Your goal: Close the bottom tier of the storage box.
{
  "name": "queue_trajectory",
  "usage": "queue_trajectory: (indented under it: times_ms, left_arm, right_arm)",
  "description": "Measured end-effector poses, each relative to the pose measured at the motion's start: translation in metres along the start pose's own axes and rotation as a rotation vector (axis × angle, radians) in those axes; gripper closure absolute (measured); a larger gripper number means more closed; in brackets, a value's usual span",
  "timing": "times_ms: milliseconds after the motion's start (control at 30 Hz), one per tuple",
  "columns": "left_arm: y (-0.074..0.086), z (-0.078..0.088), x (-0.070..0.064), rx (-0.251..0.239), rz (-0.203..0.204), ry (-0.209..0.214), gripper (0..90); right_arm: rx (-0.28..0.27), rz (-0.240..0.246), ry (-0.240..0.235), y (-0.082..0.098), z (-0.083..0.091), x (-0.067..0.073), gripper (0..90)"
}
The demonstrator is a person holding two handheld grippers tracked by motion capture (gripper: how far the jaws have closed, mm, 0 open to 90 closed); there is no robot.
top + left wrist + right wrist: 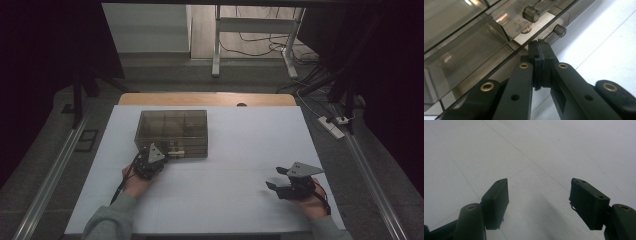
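A smoky see-through compartment box [172,131] with its lid down sits on the left half of the white table [250,145]. My left gripper [167,151] is at the box's front wall, by the latch. In the left gripper view its jaws are pressed together, and the left gripper [541,48] tips touch the rim of the box [461,50] just below two round latch pegs [560,30]. Whether the rim is pinched between the pads I cannot tell. My right gripper [275,178] rests low over the bare table at the right, open. The right gripper [539,195] has nothing between its jaws.
A wooden edge [205,99] runs along the table's far side. On the floor to the right lie a power strip [332,126] and cables. White desk legs [216,45] stand at the back. Metal rails [50,175] flank the table.
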State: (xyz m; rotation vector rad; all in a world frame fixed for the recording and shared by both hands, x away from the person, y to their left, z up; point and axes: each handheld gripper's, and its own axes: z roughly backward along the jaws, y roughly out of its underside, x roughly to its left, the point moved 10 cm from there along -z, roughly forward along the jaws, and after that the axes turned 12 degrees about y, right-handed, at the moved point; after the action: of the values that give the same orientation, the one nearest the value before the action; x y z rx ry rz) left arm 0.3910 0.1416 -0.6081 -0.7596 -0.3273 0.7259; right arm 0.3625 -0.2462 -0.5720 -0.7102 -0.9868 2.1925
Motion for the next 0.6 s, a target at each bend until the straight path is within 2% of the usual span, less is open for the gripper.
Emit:
queue_trajectory:
  times_ms: [600]
  left_arm:
    - [-0.003, -0.003, 0.0046, 0.008, 0.008, -0.011, 88.9]
  right_arm:
    - [0.002, 0.003, -0.001, 0.0003, 0.0008, -0.0006, 31.1]
